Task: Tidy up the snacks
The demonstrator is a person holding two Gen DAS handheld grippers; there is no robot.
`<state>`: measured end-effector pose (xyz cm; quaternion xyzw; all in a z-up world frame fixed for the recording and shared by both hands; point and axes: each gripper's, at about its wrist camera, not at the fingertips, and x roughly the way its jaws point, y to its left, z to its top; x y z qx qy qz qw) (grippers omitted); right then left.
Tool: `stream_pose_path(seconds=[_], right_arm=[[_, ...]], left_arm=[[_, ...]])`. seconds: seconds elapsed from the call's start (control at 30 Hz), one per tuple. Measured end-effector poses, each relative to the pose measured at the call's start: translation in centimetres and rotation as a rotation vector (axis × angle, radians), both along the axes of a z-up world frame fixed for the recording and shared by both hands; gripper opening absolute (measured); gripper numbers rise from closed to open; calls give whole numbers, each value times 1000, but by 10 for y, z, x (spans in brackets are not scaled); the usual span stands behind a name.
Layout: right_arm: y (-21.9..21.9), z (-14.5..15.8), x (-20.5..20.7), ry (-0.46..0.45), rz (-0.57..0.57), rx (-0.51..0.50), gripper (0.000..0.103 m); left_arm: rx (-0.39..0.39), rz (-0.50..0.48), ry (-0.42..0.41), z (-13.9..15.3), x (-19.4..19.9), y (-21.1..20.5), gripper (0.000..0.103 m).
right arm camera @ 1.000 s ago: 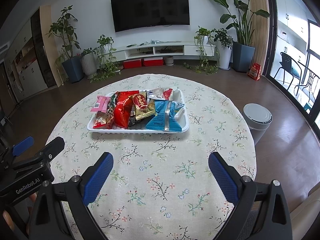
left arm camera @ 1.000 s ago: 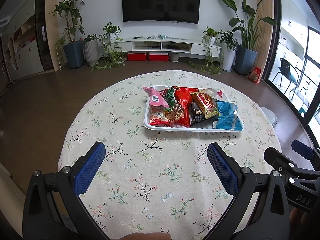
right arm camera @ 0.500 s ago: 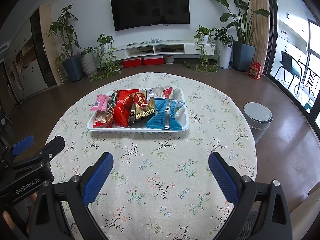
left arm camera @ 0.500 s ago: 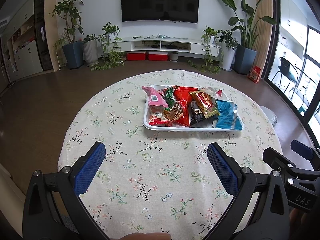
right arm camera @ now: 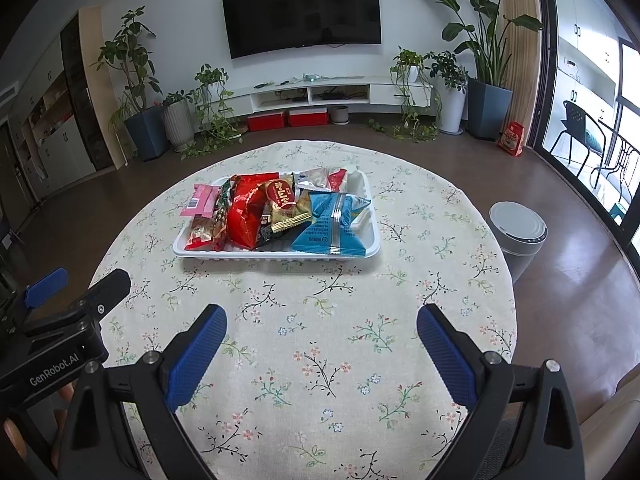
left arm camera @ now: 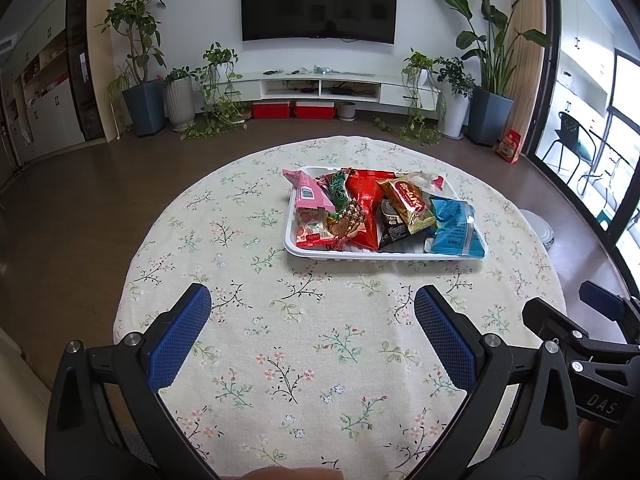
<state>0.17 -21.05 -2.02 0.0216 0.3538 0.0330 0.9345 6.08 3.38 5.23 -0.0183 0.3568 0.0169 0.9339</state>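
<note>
Snacks point(left arm camera: 376, 212) overlap in the white tray point(left arm camera: 384, 255), hiding lower packets. We hold both grippers, left point(left arm camera: 312, 316) and right point(right arm camera: 322, 334), fingers spread, empty, over the surface point(left arm camera: 280, 320).

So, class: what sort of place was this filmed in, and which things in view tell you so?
Most likely a home living room. A wall-mounted television hangs above a low media shelf, potted plants line the wall, and the snack tray sits on a round table with a floral cloth.

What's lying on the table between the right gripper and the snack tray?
Nothing: between the right gripper and the white tray there is only bare floral tablecloth, clearest in the right wrist view.
</note>
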Motion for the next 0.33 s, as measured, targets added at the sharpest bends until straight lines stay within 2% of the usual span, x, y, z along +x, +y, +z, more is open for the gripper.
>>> stream_pose_path(seconds=[0.33], right_arm=[[-2, -4, -3, 12, -1, 0, 98]], left_arm=[[23, 13, -22, 1, 0, -1, 103]])
